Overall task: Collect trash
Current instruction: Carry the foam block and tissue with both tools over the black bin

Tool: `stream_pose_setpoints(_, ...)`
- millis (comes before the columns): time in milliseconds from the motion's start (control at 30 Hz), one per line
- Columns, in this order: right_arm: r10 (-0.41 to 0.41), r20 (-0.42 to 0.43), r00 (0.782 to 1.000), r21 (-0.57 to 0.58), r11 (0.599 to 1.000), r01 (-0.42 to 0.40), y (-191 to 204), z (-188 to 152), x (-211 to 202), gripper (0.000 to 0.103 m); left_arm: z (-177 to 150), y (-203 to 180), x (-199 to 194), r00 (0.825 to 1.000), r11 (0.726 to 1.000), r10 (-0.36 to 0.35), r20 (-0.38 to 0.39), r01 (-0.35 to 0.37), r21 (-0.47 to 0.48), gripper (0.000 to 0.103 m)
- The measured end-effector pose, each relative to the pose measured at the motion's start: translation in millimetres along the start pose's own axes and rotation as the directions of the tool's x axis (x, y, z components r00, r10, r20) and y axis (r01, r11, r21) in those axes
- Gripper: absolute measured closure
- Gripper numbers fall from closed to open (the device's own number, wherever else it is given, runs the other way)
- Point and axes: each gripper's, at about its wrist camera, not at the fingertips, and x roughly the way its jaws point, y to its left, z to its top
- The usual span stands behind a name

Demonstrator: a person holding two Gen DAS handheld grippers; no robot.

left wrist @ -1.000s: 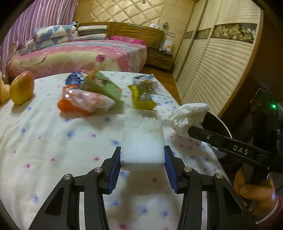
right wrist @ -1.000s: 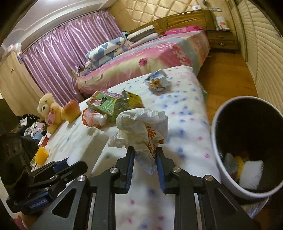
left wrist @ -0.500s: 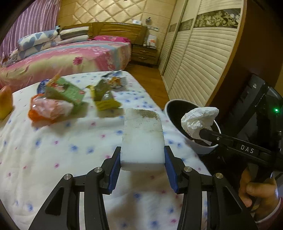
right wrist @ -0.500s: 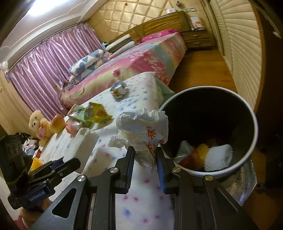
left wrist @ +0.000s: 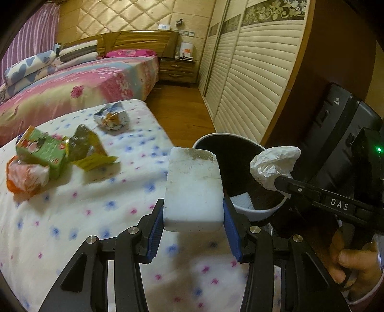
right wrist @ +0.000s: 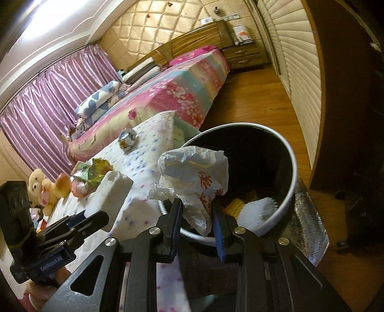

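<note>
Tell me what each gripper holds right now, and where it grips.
The left gripper clamps a white foam block by its long sides at the near end. The right gripper pinches a crumpled plastic bag by its lower tail.

Home bedroom. Double bed [left wrist: 79, 88] under pink floral cover, folded heart-print quilts and pillows [left wrist: 28, 69] stacked at head, wooden headboard [left wrist: 141, 40]. Padded quilted wall panel [left wrist: 134, 16] behind bed. Wooden nightstand [left wrist: 177, 69] with drawers beside bed. Louvred cream wardrobe doors [left wrist: 252, 79] along one wall. Shiny purple curtains [right wrist: 48, 100] along another. Wood plank floor [right wrist: 254, 96]. Plush teddy bear [right wrist: 39, 189] on spotted white bedding [left wrist: 72, 216] in foreground.
</note>
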Motion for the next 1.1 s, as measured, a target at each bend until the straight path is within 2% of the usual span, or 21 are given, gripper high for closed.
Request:
stream_pose_setpoints(533,-0.06,0.012,0.998,0.047,0.997,0.06,-30.7,16.1,4.2,0.076,26.6,-31.1,43.4,0.999,0.998,-0.027,-0.034,0.029,0.056,0.057)
stream_pose_setpoints(1100,-0.092,-0.009,0.996,0.059,0.994,0.092,-46.5,32.2,19.8,0.075,44.2,-43.7,76.3,0.998,0.997,-0.033,-0.052,0.036,0.063,0.056)
